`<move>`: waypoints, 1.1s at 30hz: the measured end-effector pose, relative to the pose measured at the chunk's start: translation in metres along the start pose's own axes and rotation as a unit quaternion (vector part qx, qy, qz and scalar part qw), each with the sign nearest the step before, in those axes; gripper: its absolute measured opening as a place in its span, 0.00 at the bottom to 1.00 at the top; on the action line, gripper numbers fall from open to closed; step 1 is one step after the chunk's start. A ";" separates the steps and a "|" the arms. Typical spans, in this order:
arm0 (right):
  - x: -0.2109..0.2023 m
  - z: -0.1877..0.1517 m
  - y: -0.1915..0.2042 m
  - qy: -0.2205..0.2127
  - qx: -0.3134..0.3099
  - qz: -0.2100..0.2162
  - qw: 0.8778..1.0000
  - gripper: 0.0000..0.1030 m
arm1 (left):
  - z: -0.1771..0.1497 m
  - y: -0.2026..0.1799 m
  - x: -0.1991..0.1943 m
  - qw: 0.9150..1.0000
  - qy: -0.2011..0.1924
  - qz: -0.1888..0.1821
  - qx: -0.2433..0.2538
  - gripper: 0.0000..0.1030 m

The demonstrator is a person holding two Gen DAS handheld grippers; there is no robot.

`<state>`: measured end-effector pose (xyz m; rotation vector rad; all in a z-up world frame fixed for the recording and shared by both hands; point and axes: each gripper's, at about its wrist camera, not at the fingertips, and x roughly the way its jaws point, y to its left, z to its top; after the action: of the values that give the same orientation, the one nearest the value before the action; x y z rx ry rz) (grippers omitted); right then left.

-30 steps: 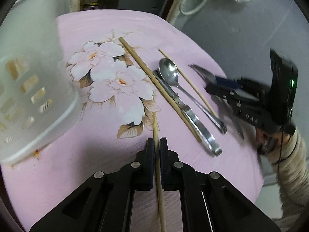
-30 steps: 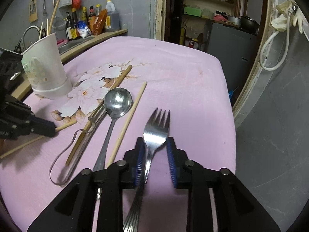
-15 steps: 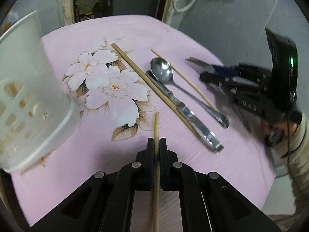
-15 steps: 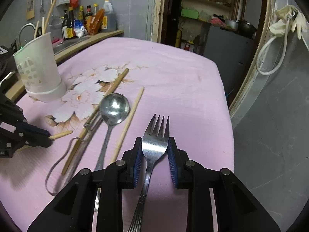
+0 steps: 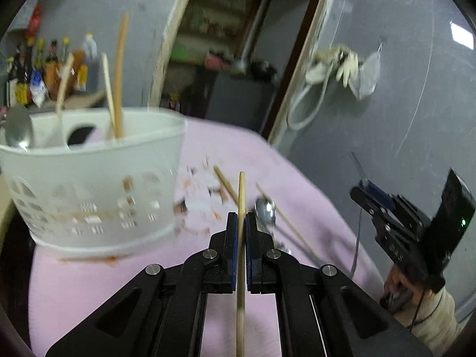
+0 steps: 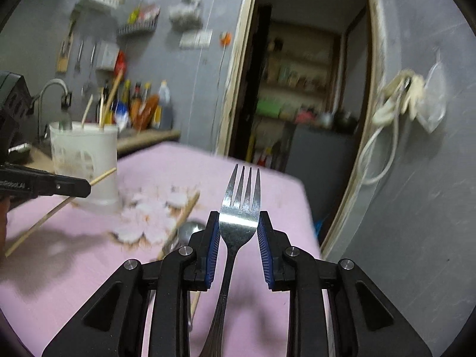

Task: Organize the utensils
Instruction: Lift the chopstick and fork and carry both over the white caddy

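My left gripper (image 5: 241,226) closed on chopstick (image 5: 241,196), lifted near white holder (image 5: 98,184). Chopstick light, stiff, thin; I think it can pivot, better hold near middle. My right gripper (image 6: 238,232) clamps fork (image 6: 239,208) at neck, above table (image 6: 59,267). Fork metal, slippery.

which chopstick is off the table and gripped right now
The chopstick clamped in the left gripper, pointing toward the white holder. The other loose chopsticks lie flat on the pink cloth, and the rest stand in the holder.
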<state>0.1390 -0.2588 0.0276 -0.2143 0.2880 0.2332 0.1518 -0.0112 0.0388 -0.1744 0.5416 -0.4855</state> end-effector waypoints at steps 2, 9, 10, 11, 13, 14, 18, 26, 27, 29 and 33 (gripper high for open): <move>-0.007 0.005 -0.001 -0.026 0.007 -0.008 1.000 0.22 | 0.004 -0.008 0.002 1.000 -0.022 0.001 0.002 0.02; -0.011 0.034 0.003 -0.087 0.019 -0.001 0.996 0.21 | 0.020 -0.009 -0.027 0.995 -0.095 -0.003 -0.005 0.02; -0.012 0.039 0.006 -0.093 0.020 0.002 0.995 0.21 | 0.025 -0.007 -0.030 0.995 -0.103 -0.002 -0.009 0.02; -0.011 0.044 0.008 -0.100 0.020 0.008 0.995 0.21 | 0.028 -0.005 -0.031 0.994 -0.109 -0.001 -0.011 0.02; -0.011 0.054 0.011 -0.112 0.022 0.019 0.993 0.21 | 0.036 0.000 -0.038 0.992 -0.128 0.006 -0.012 0.02; -0.010 0.059 0.015 -0.119 0.021 0.025 0.992 0.21 | 0.041 0.002 -0.042 0.990 -0.140 0.011 -0.011 0.02; -0.007 0.084 0.033 -0.149 0.018 0.053 0.987 0.21 | 0.055 0.016 -0.057 0.984 -0.175 0.027 -0.011 0.02; 0.005 0.132 0.071 -0.214 0.025 0.109 0.971 0.21 | 0.091 0.067 -0.093 0.966 -0.250 0.044 -0.045 0.02; 0.008 0.138 0.076 -0.221 0.031 0.117 0.968 0.21 | 0.096 0.078 -0.098 0.962 -0.262 0.048 -0.057 0.02; 0.015 0.148 0.083 -0.232 0.044 0.132 0.963 0.21 | 0.105 0.097 -0.104 0.957 -0.275 0.054 -0.078 0.02; 0.031 0.159 0.098 -0.248 0.066 0.146 0.955 0.21 | 0.123 0.142 -0.106 0.945 -0.289 0.060 -0.140 0.02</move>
<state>0.1836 -0.1212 0.1499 0.0248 -0.1684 0.5486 0.1942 0.1686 0.1507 -0.5344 0.0392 -0.2168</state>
